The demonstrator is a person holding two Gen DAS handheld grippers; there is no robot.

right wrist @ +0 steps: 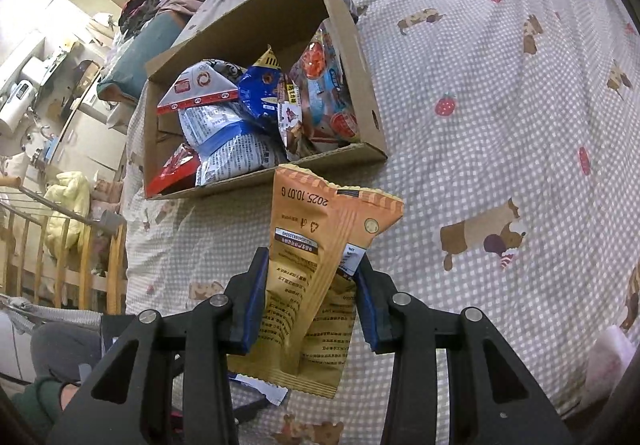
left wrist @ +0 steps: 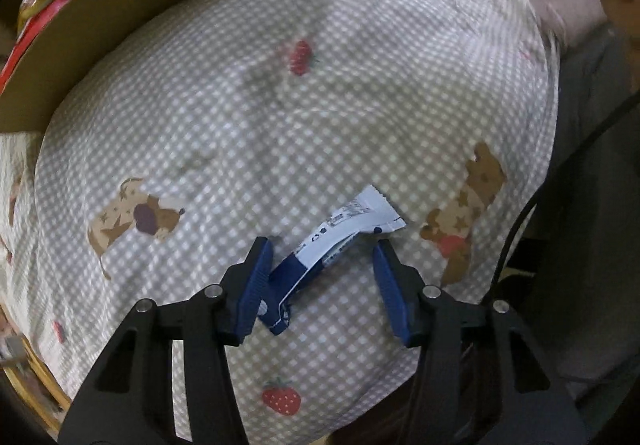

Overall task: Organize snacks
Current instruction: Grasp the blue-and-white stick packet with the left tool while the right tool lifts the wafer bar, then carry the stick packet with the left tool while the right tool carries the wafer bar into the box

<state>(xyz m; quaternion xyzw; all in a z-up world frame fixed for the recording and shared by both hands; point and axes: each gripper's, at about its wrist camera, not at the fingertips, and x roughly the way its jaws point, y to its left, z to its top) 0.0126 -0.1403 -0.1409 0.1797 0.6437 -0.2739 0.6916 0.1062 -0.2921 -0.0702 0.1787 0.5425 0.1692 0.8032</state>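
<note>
The blue-and-white snack sachet (left wrist: 340, 245) is lying on the checked bedsheet (left wrist: 280, 125), running slantwise between the two blue pads of the left tool (left wrist: 324, 273): its dark blue end is sitting against the left pad, while its white crimped end is reaching up and past the right pad, away from the cardboard box (left wrist: 120, 5). The left tool is pointing down over it with its jaws partly spread; one pad looks to be touching the sachet and the other is standing just clear of it, so the grip is not made. Because the sachet's long axis is lying askew across the gap rather than square to it, closing is likely to catch it near the blue end. The right tool (right wrist: 310, 285) is pinching an orange snack packet (right wrist: 320, 265) just in front of the box's near wall (right wrist: 260, 181), and the box itself is already holding several packets.
</note>
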